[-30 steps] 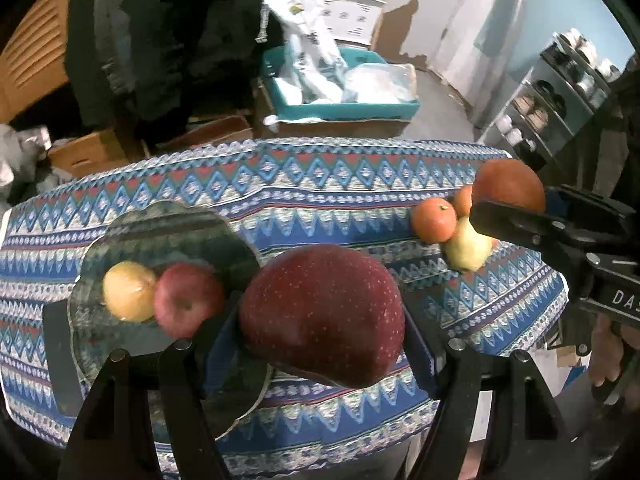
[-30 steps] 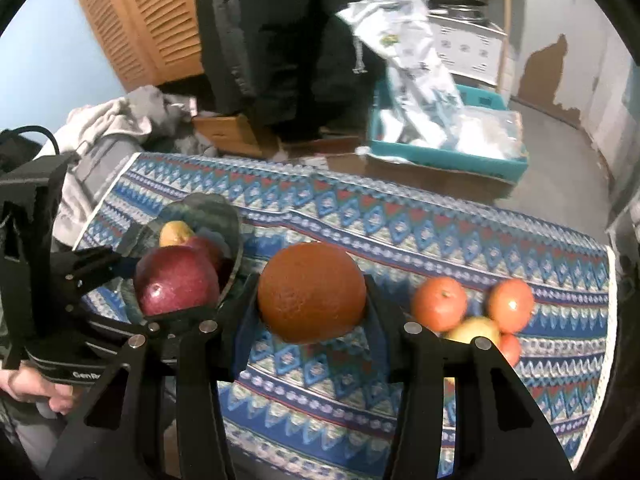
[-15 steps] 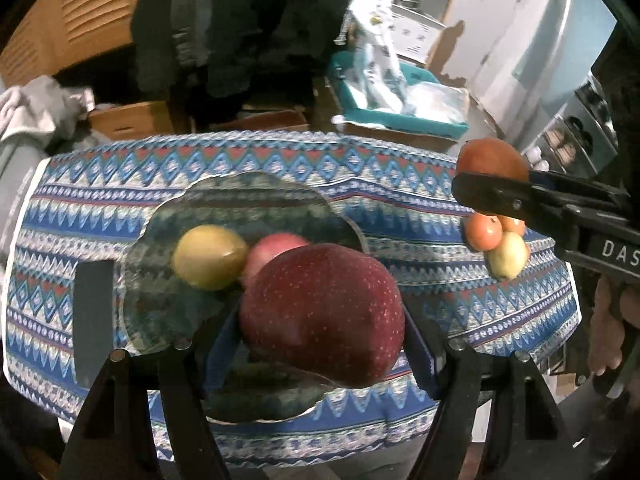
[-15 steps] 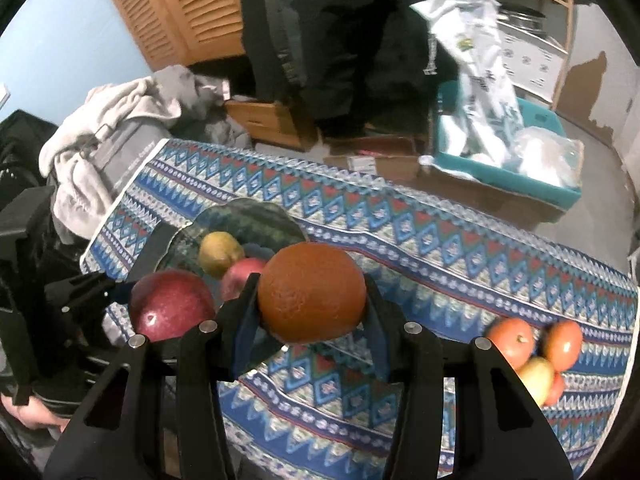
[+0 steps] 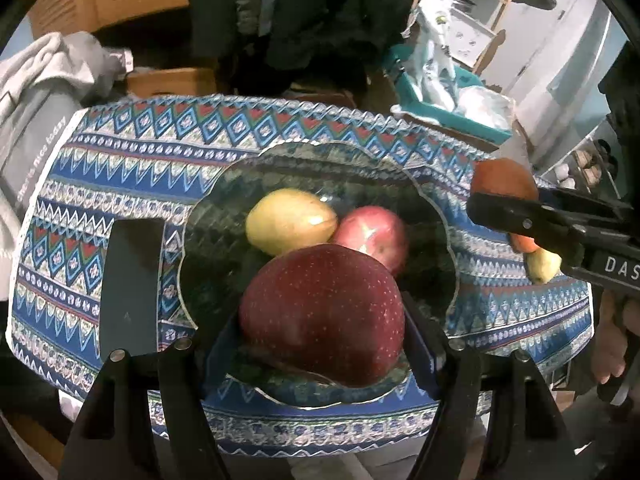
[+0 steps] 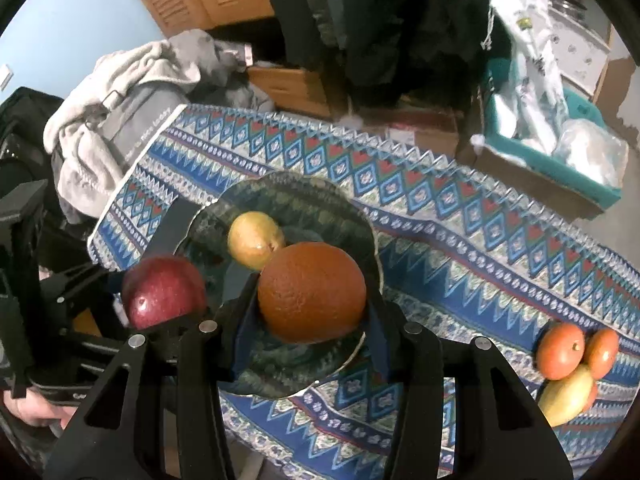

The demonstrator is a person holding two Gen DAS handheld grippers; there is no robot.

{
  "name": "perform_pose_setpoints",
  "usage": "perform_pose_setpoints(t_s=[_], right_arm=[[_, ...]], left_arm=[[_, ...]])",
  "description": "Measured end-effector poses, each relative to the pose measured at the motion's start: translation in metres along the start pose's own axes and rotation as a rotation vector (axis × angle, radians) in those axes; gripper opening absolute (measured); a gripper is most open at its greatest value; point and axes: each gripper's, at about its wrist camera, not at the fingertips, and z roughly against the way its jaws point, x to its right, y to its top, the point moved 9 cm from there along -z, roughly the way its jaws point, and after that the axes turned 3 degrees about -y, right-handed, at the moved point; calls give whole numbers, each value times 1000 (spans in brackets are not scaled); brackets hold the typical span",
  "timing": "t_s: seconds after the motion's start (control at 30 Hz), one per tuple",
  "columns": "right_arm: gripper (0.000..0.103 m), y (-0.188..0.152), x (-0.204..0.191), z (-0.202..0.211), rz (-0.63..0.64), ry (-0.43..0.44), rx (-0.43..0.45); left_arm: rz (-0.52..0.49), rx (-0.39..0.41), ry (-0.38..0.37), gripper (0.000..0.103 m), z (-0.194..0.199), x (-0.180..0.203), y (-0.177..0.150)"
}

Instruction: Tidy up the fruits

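Note:
My left gripper (image 5: 322,320) is shut on a dark red apple (image 5: 322,316) and holds it over the near side of the green glass plate (image 5: 304,160). A yellow pear (image 5: 290,220) and a pink-red apple (image 5: 372,232) lie in the plate. My right gripper (image 6: 312,300) is shut on an orange (image 6: 312,292) and holds it above the plate's right part (image 6: 304,192). The pear also shows in the right wrist view (image 6: 254,240). The left gripper's apple shows there at the left (image 6: 164,292).
The patterned tablecloth (image 6: 460,240) covers the table. Two tangerines (image 6: 560,350) and a yellow pear (image 6: 568,394) lie at the table's right end. A dark flat object (image 5: 130,280) lies left of the plate. A teal bin (image 6: 560,152) and clothes (image 6: 120,92) stand beyond the table.
Both grippers have moved left with their fruits and now hang over the plate. The loose fruits at the right have slid toward the frame's edge.

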Motion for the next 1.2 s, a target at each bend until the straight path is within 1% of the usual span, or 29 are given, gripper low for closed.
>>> perform_pose_setpoints(t_s=[0.17,0.3,0.6,0.77,0.87,1.2], right_arm=[[47,-13,-4,-13,-2,21,-46],[47,-25,-8,-22,5,28,-79],[48,-45,-15,-43,18,49,-144],[48,-52,-19,-51,20,57,-172],[48,-55,-19,-55,23,56,-183],[50,-57,-18,-58,-1,61,-199]], left_arm=[[13,-35,17,75,-9,-9,-10],[29,-64,10,75,-16,-8,-16],[42,-93,25,75,-27,-13,-22],[79,-153,-2,75,-39,-18,-32],[87,-185,14,75,-48,-22,-38],[101,-192,7,75,-50,-24,-38]])
